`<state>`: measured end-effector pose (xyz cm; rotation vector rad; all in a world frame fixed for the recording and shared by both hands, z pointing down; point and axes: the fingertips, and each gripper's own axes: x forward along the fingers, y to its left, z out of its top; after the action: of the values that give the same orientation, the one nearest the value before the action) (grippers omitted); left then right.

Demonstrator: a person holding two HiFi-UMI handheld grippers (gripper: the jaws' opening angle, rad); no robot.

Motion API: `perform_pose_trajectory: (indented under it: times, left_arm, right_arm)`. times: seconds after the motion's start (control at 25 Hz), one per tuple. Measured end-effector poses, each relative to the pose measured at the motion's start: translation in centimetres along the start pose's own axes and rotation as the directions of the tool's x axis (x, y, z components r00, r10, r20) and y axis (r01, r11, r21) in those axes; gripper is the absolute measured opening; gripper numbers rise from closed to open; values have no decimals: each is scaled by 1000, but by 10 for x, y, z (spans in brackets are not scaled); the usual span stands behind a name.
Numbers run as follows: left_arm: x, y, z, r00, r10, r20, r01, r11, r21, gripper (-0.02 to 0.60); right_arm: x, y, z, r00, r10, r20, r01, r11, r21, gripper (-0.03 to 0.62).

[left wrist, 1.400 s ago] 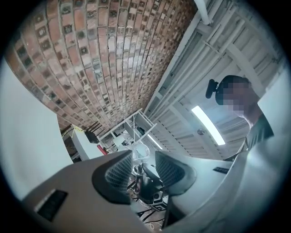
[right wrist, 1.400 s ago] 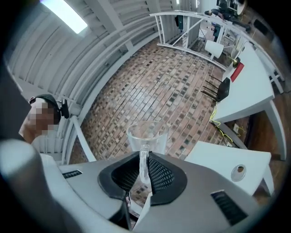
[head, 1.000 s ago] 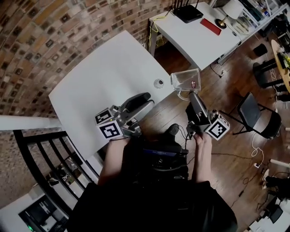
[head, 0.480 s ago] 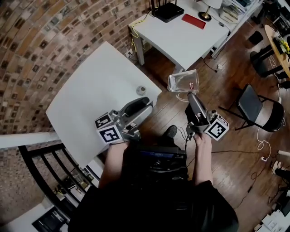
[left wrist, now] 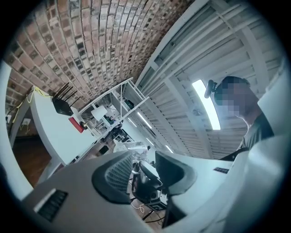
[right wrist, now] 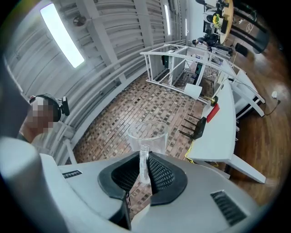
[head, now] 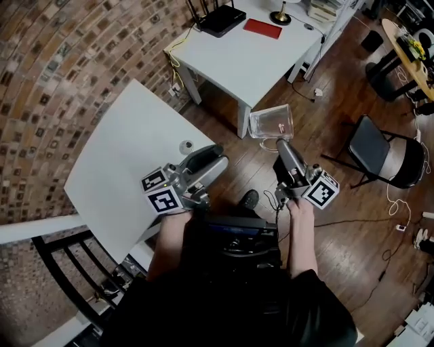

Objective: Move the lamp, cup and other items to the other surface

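My right gripper [head: 281, 142] is shut on the handle of a clear glass cup [head: 271, 122] and holds it over the wooden floor, between the two white tables. In the right gripper view the thin handle [right wrist: 144, 160] is pinched between the black pads below the cup's body [right wrist: 148, 135]. My left gripper [head: 210, 160] hangs past the near table's corner, open and holding nothing; a gap shows between its pads [left wrist: 113, 178]. The lamp [head: 279, 15] stands on the far table [head: 237, 61], only its base in view.
A black router [head: 220, 20] and a flat red item [head: 262, 28] also lie on the far table. A small round object [head: 186, 146] sits near the edge of the near table [head: 115, 176]. A dark chair [head: 380, 156] stands on the floor at right, cables around it.
Both grippers and the cup have travelled toward the far table, which now sits lower and nearer in the head view. The near table has slid off to the left. Neither grip has changed.
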<state>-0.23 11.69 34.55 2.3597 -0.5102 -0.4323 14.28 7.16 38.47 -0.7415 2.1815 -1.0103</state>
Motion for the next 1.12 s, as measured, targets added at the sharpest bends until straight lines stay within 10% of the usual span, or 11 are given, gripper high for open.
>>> perform_pose_trajectory:
  times: [1.12]
  left_arm:
    - [188, 43, -15, 978, -180, -104, 173, 983, -68, 153]
  right_arm:
    - [-78, -80, 153, 969, -170, 182, 186, 980, -76, 64]
